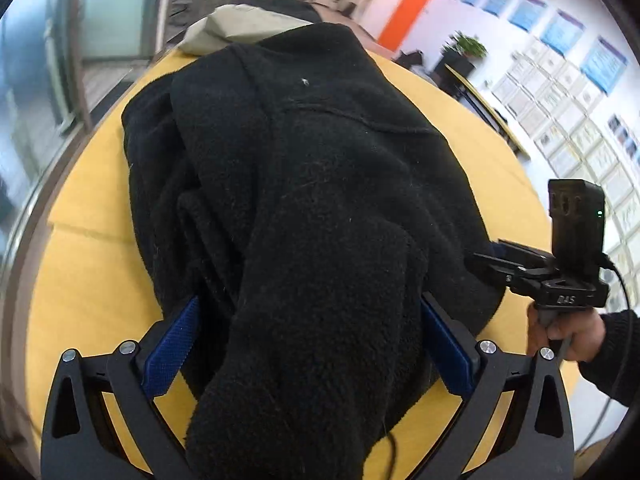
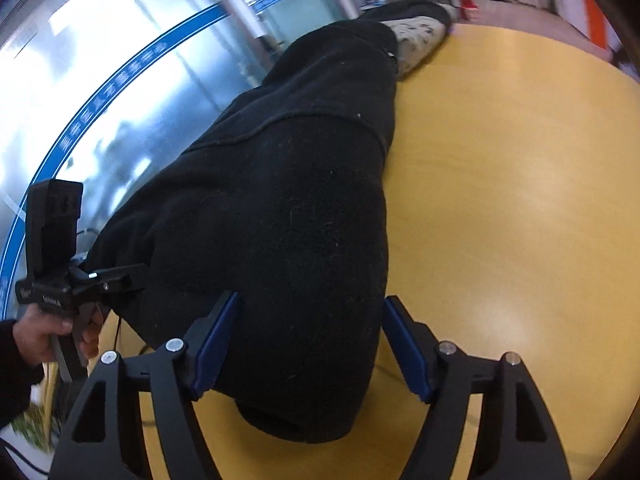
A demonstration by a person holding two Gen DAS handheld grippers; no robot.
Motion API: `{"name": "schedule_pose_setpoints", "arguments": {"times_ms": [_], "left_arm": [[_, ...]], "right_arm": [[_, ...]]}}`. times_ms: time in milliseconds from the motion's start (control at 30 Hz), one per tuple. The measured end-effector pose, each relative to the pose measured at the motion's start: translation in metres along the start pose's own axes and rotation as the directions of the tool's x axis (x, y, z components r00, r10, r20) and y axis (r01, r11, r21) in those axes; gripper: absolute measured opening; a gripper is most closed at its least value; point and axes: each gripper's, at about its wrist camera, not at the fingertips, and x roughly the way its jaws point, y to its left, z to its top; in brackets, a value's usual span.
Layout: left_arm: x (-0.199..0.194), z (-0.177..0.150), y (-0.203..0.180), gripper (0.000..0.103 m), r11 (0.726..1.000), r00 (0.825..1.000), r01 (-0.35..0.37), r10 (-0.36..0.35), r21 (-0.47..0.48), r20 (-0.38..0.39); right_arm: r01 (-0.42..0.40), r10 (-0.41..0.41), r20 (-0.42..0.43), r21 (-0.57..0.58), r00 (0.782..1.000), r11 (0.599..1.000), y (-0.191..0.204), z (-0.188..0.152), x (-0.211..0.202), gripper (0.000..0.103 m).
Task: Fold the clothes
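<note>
Gripper [image 2: 310, 340] on the right straddles fuzzy black fleece garment [image 2: 280, 208] on table [image 2: 500, 200].

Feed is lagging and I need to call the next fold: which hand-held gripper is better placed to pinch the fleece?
Left, probably. The left hand-held gripper has black fleece garment filling its open jaws. The right hand-held gripper straddles a sleeve end, with a gap at one pad.
</note>
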Motion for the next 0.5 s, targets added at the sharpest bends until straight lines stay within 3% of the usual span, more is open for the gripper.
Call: {"name": "schedule_pose_setpoints", "arguments": {"times_ms": [200,333,500], "left_arm": [[0.015,0.03,0.012,0.103,0.998,1.0,-0.007,0.006,0.055,0.01],[0.021,0.05,0.021,0.103,0.995,1.0,-0.011,0.011,0.1,0.004],[0.017,0.052,0.032,0.103,0.996,0.999,-0.028,0.027,0.083,0.017]], "right_arm": [[0.004,-0.011,0.04,0.173,0.999,0.985,0.02,-0.019,0.015,0.074],[-0.008,-0.004,0.051,0.214,0.999,0.977,0.033,-0.014,0.032,0.076],[0.001,-0.017,0.07,0.22,0.997,0.975,0.038,0.007,0.051,0.08]]}}
